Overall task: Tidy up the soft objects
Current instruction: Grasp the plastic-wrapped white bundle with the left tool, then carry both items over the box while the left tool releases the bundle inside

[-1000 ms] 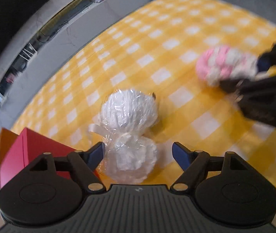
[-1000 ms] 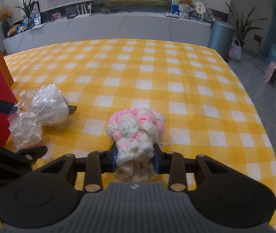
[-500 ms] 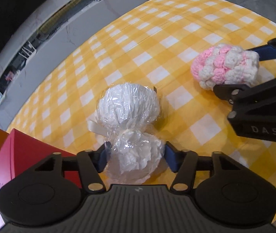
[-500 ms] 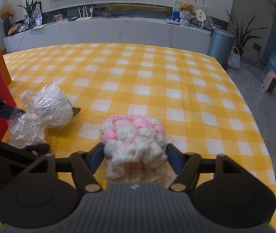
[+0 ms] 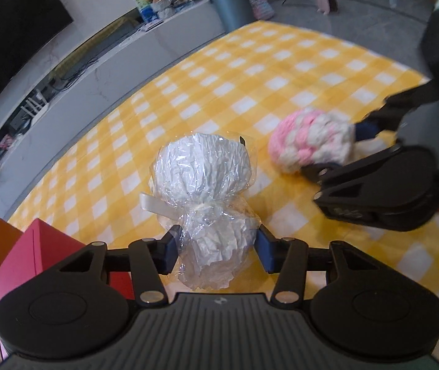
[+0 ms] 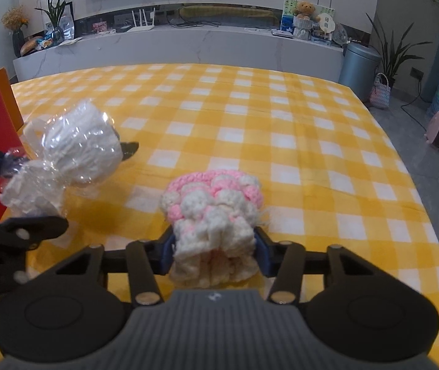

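Left gripper (image 5: 216, 254) clenched on the cellophane-wrapped white bundle (image 5: 207, 197), which juts ahead of its fingers; right gripper (image 6: 214, 254) clamps the pink-and-white crocheted piece (image 6: 214, 212) over the yellow checked tablecloth (image 6: 281, 129).

Wrapped bundle (image 5: 202, 185) on the tablecloth (image 5: 250, 71), near end between the left gripper (image 5: 216, 251) pads, far end pointing away across the table. Crochet piece (image 6: 216, 212) to the bundle's right, apart from it, near end between the right gripper (image 6: 214, 252) pads, far end resting on the cloth. Box (image 5: 28, 256) at the table's left edge, just left of the bundle and beside the left gripper. Counter (image 6: 188, 46) behind the table, along the wall. Bin (image 6: 358, 64) at the counter's right end, beyond the table's far right corner.
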### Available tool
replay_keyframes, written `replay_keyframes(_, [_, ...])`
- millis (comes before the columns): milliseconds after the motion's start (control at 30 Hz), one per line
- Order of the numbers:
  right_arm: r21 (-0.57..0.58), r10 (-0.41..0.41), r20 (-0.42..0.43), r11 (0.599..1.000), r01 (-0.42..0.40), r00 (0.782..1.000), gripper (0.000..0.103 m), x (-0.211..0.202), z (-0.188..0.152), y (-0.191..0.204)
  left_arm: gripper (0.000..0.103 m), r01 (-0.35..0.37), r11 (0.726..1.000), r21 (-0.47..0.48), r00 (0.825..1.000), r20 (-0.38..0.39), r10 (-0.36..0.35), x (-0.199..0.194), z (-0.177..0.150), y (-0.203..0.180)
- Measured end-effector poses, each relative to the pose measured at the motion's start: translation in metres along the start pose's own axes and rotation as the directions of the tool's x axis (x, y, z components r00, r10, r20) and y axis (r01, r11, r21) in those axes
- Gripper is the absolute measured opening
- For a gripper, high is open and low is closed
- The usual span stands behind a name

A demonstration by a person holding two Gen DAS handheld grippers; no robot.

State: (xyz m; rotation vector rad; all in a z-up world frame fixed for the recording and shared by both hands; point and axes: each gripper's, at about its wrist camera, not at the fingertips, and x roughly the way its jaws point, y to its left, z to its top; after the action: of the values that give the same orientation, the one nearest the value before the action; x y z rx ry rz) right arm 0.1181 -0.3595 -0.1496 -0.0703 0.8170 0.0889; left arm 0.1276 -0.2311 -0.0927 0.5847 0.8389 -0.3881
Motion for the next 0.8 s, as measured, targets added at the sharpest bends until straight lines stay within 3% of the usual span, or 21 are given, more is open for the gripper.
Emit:
replay_keyframes(100, [0.025, 0.006, 0.004, 1.0, -0.006, 1.0, 0.047, -0.003, 0.001, -0.002, 0.058, 0.064, 0.997, -0.033, 0.997, 0.034, -0.063, -0.014, 0.006, 0.005])
replay_keyframes(267, [0.065, 0.002, 0.02, 0.998, -0.003, 1.0, 0.038, -0.012, 0.004, -0.004, 0.058, 0.111, 0.992, -0.061, 0.99, 0.097, -0.105, -0.035, 0.014, 0.014])
replay_keyframes(400, [0.07, -0.012, 0.045, 0.998, 0.009, 0.999, 0.034, -0.026, 0.009, -0.001, 0.058, 0.204, 0.967, -0.153, 0.974, 0.133, -0.184, -0.046, 0.017, 0.034])
replay_keyframes(600, [0.13, -0.024, 0.068, 0.991, 0.016, 0.997, 0.031, -0.051, 0.012, -0.011, 0.058, 0.236, 0.955, -0.181, 0.957, 0.214, -0.196, -0.073, 0.012, 0.062])
replay_keyframes(733, [0.15, 0.031, 0.076, 0.988, -0.043, 0.997, 0.03, -0.071, 0.019, -0.004, 0.058, 0.275, 0.933, -0.231, 0.947, 0.232, -0.221, -0.087, 0.003, 0.1])
replay_keyframes(800, [0.141, 0.048, 0.091, 0.988, -0.06, 0.995, 0.03, -0.086, 0.027, 0.008, 0.058, 0.261, 0.929, -0.261, 0.948, 0.253, -0.195, -0.096, -0.003, 0.123])
